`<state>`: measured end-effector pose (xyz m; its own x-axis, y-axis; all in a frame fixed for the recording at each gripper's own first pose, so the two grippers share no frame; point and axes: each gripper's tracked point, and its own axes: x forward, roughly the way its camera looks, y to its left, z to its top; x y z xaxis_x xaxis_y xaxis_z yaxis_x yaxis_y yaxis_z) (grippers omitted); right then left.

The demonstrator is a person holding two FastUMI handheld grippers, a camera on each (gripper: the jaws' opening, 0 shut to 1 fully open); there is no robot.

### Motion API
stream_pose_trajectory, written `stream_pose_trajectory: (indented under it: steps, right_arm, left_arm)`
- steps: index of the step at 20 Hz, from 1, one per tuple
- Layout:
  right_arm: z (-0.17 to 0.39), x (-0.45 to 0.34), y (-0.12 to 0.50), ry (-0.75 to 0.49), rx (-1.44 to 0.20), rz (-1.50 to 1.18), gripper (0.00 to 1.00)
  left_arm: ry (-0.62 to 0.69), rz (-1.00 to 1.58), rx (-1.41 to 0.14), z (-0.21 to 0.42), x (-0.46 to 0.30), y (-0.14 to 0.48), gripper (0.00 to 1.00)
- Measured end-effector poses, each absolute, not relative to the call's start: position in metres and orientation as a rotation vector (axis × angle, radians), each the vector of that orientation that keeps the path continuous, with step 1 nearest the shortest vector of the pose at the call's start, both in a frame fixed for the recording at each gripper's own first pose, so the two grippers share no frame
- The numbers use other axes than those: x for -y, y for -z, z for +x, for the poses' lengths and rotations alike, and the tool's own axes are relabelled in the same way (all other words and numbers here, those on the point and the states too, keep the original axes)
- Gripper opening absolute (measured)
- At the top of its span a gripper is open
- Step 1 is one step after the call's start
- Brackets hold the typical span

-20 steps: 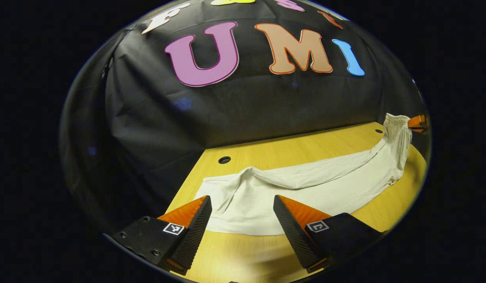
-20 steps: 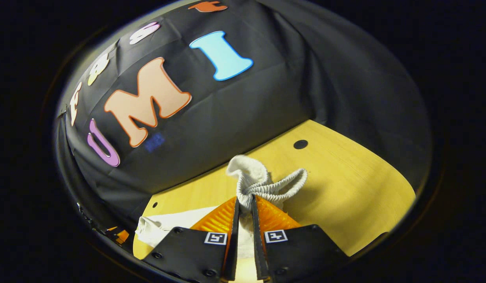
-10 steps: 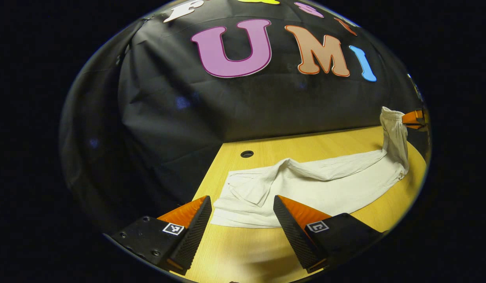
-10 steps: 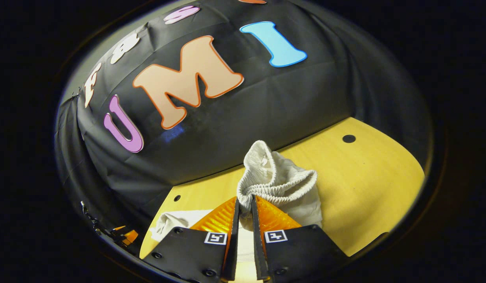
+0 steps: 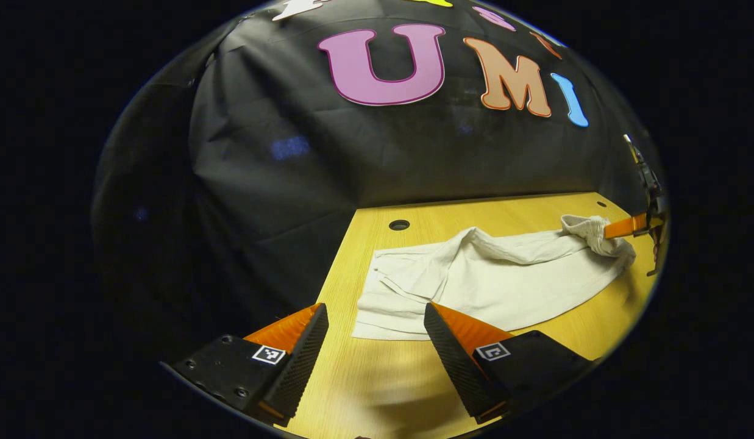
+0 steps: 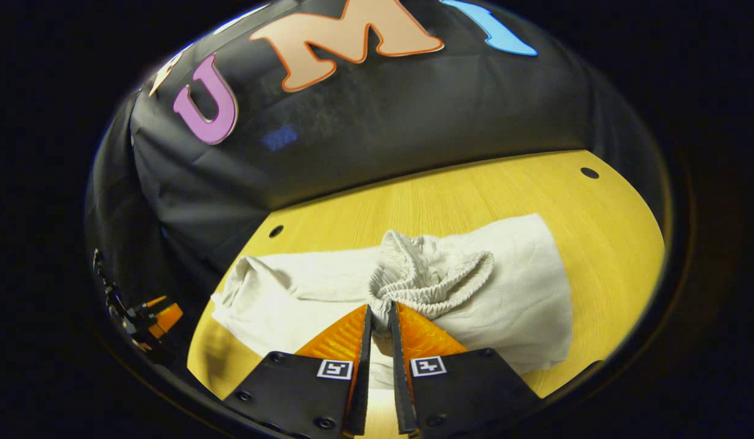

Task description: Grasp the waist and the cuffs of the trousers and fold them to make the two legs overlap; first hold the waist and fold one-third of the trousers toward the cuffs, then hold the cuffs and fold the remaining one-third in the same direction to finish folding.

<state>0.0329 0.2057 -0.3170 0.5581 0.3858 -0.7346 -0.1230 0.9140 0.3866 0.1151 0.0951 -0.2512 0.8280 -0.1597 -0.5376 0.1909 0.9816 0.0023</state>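
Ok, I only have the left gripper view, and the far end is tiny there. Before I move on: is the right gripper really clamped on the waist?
Observer: Yes. In the right gripper view the right gripper is shut on the waistband, with the gathered elastic bunched between both fingers.
Operator: Is the waist over bare table or over cloth?
Observer: Over cloth. The trousers spread beneath and beyond the waistband, with bare table past them.
Operator: And how does my gripper look from there?
Observer: The left gripper sits off the cuff end, apart from the cloth.
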Motion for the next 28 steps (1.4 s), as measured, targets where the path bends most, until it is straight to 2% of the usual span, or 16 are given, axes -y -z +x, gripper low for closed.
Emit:
stream_pose_trajectory:
  steps: [2, 6, 7, 8, 11, 12, 13, 15, 23, 24, 26, 27, 28]
  right_arm:
    - [0.013, -0.212, 0.335, -0.326, -1.003, 0.268, 0.21]
    - [-0.003, -0.216, 0.313, -0.349, -0.956, 0.278, 0.97]
    - [-0.002, -0.212, 0.306, -0.338, -0.945, 0.28, 0.9]
    - [-0.001, -0.208, 0.294, -0.317, -0.923, 0.287, 0.97]
    - [-0.003, -0.192, 0.285, -0.278, -0.908, 0.277, 0.96]
    - [-0.003, -0.186, 0.285, -0.264, -0.909, 0.27, 0.96]
    - [-0.007, -0.18, 0.285, -0.249, -0.912, 0.264, 0.96]
    - [-0.013, -0.165, 0.286, -0.211, -0.924, 0.261, 0.96]
    - [-0.021, -0.136, 0.287, -0.152, -0.935, 0.262, 0.96]
    - [-0.022, -0.133, 0.287, -0.152, -0.937, 0.264, 0.97]
    - [-0.024, -0.128, 0.287, -0.148, -0.938, 0.271, 0.97]
    - [-0.025, -0.122, 0.286, -0.142, -0.938, 0.283, 0.97]
    - [-0.025, -0.117, 0.286, -0.136, -0.939, 0.288, 0.97]
  left_arm:
    - [0.205, 0.056, -0.575, 0.12, -0.097, 0.259, 0.96]
    - [0.229, 0.011, -0.604, 0.136, -0.098, 0.281, 0.96]
    - [0.233, -0.015, -0.623, 0.141, -0.096, 0.291, 0.96]
    - [0.225, -0.047, -0.644, 0.151, -0.097, 0.306, 0.96]
    - [0.215, -0.128, -0.677, 0.163, -0.097, 0.323, 0.96]
    - [0.212, -0.159, -0.694, 0.166, -0.095, 0.329, 0.93]
    - [0.212, -0.19, -0.71, 0.171, -0.093, 0.337, 0.97]
    - [0.197, -0.228, -0.739, 0.176, -0.091, 0.349, 0.95]
    - [0.221, -0.083, -0.807, 0.183, -0.079, 0.368, 0.95]
    - [0.223, -0.077, -0.818, 0.18, -0.074, 0.371, 0.82]
    - [0.24, -0.088, -0.819, 0.178, -0.065, 0.368, 0.72]
    - [0.256, -0.092, -0.821, 0.178, -0.058, 0.368, 0.49]
    - [0.271, -0.098, -0.825, 0.176, -0.053, 0.367, 0.35]
